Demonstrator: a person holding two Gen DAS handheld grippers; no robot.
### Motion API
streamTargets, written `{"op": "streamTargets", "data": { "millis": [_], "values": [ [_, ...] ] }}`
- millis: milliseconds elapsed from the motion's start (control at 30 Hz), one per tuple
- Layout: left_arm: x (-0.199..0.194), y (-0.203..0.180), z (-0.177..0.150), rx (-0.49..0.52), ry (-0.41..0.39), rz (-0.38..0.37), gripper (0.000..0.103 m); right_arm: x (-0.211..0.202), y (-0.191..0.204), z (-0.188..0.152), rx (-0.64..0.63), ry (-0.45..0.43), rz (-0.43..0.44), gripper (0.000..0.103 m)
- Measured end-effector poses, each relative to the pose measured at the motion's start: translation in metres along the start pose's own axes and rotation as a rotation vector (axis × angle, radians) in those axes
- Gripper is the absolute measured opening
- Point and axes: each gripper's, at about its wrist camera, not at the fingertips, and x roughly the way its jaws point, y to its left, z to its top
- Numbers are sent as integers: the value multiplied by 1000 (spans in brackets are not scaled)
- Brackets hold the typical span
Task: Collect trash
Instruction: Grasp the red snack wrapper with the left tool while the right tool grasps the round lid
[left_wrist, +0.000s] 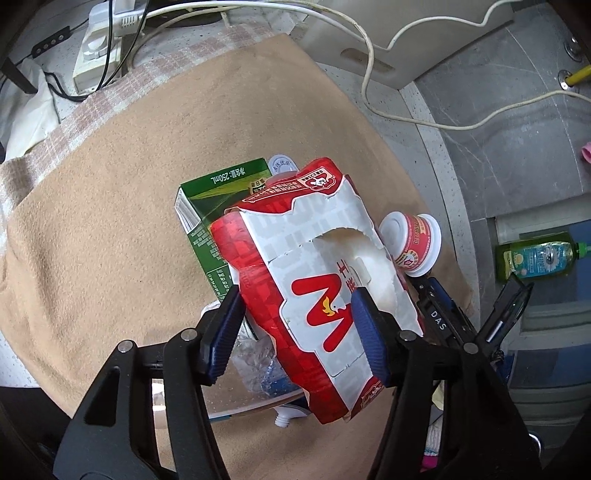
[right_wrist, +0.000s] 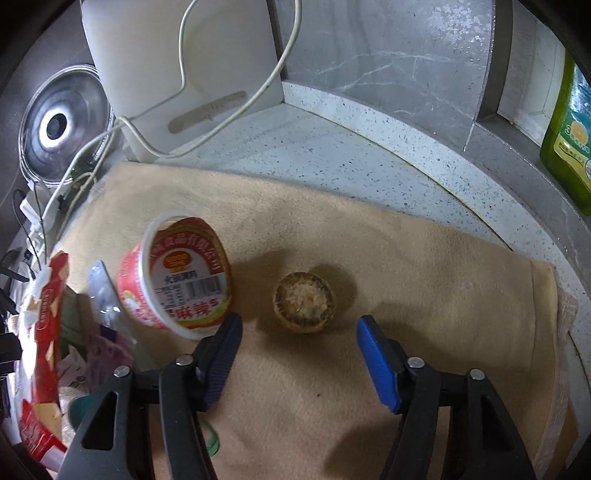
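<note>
My left gripper (left_wrist: 297, 325) is shut on a torn red and white carton (left_wrist: 317, 295). One pad lies against its red side, and the other sits on its white face by the torn hole. A green drink carton (left_wrist: 218, 206) and crumpled clear plastic (left_wrist: 258, 365) lie under it on the tan cloth (left_wrist: 147, 184). My right gripper (right_wrist: 298, 325) stands open just above the cloth with nothing between its pads. A small round brown crumbly piece (right_wrist: 304, 302) lies just ahead of its fingertips. A red and white cup (right_wrist: 177, 273) lies on its side by the left fingertip.
A green dish soap bottle (right_wrist: 569, 140) stands on a ledge at the right. White cables (left_wrist: 365, 74) trail over the speckled counter (right_wrist: 332, 155). A white appliance (right_wrist: 177, 66), a metal lid (right_wrist: 59, 125) and a power strip (left_wrist: 96, 55) stand at the back.
</note>
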Motion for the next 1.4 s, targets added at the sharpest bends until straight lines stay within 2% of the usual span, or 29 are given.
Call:
{"op": "streamTargets", "data": {
  "millis": [100,133,167,200,300,533,667,767,1067,1200,1400],
  "values": [
    [-2,2,0,-7,-3,-10,53,5,-1,2,2,9,-6,49],
    [-3,2,0,-4,-6,-11,47,6,-1,3,0,11,-10,44],
    [-4,2,0,-3,-8,-24,35,6,-1,3,-1,10,-13,41],
    [-5,2,0,-9,-8,-46,31,6,-1,3,-5,8,-15,35],
    [-8,-1,1,-1,-20,-63,20,5,0,5,-10,5,-12,34],
    [-3,-9,1,-19,-2,-109,20,2,0,3,-28,-1,-14,34],
    [10,-16,1,-57,29,-139,31,2,-2,2,-19,1,-11,34],
    [22,-28,0,-65,52,-156,31,3,-2,0,-14,2,-10,34],
    [52,-53,5,-98,61,-139,32,5,-2,-2,-17,-3,-5,34],
    [64,-58,10,-80,49,-117,19,5,-2,-3,-21,-6,-5,34],
    [64,-61,13,-51,9,-139,11,5,0,-4,-28,-12,-14,33]
  ]
}}
